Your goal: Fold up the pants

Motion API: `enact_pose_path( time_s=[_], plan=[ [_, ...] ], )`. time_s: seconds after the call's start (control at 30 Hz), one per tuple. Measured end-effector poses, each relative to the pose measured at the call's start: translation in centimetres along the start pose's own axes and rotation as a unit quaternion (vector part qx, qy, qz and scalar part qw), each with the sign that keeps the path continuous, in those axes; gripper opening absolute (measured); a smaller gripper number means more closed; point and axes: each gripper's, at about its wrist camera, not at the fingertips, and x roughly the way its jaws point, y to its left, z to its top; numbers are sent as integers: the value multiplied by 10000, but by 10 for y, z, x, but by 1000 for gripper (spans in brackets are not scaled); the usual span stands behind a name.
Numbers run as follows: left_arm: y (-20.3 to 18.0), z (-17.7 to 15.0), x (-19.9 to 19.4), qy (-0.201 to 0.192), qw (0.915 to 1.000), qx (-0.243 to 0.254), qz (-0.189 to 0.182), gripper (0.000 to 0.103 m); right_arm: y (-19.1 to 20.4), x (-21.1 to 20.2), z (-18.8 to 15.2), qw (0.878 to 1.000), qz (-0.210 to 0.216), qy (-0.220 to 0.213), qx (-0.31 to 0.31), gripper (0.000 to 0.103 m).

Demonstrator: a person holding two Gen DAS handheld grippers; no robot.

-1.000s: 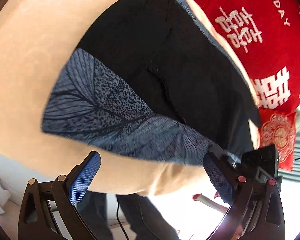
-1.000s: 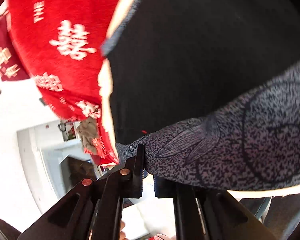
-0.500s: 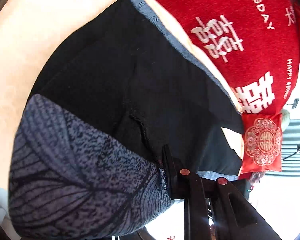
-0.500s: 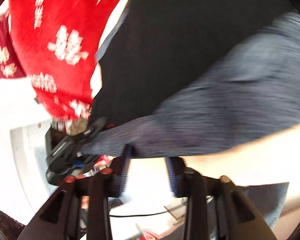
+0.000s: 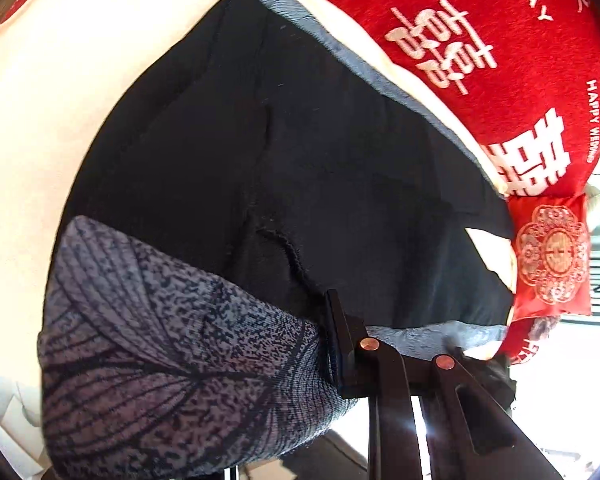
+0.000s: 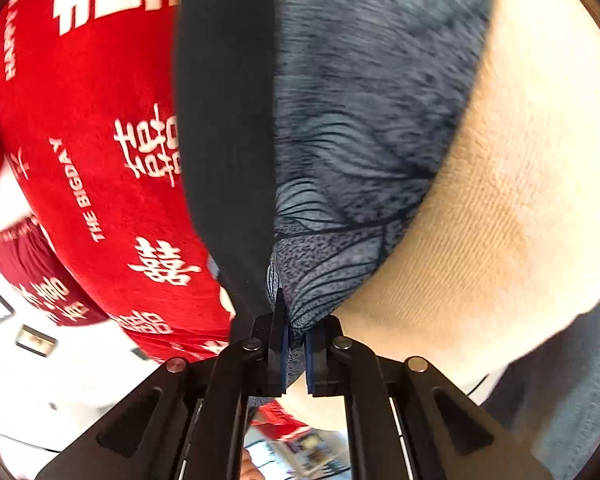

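The pants [image 5: 292, 168] are black with a grey leaf-patterned band [image 5: 172, 352] and lie on a cream cushion [image 5: 40, 112]. My left gripper [image 5: 340, 344] is shut on the patterned band at its near edge; only one finger shows, the other is hidden under the cloth. In the right wrist view the pants [image 6: 228, 120] run away from me, with the patterned band [image 6: 364, 112] on the right. My right gripper [image 6: 296, 348] is shut on a corner of the band, with cloth pinched between the blue pads.
A red pillow with white characters [image 5: 500, 60] lies against the far edge of the pants, also in the right wrist view [image 6: 80, 152]. A small red pouch [image 5: 552, 256] sits at the right. The cream cushion [image 6: 520, 208] extends to the right.
My left gripper went from open to shut on the patterned band and stays there. My right gripper let go, moved along the band and shut on its corner.
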Motion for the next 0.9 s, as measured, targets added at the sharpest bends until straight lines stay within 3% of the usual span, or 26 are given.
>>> enact_pose_path(
  time_s=[0.07,0.17,0.4,0.53,0.63,0.77,0.9],
  plan=[
    [3,-3,-3,-29,9999,-118,-1,24,41,-7,-7,9957,-458,108,-802,6],
    [3,0,-16,-182,9994,-284,-52,24,94,-7,-5,9819,-807,301,-1690,7],
    [-23,46,-50,-752,9953,-600,-145,24,208,24,53,9421,-1143,1061,-2970,7],
    [-51,97,-44,-1047,9939,-358,20,24,244,53,105,9223,-1298,1404,-3358,8],
    [-63,142,-28,-1257,9914,-275,229,24,267,99,148,9186,-1426,1614,-3313,8],
    [-62,190,7,-1414,9872,-334,661,24,273,171,203,9087,-1786,1871,-3276,10],
    [-48,219,45,-1288,9856,-522,966,24,257,218,230,8935,-2153,1999,-3396,11]
  ],
)
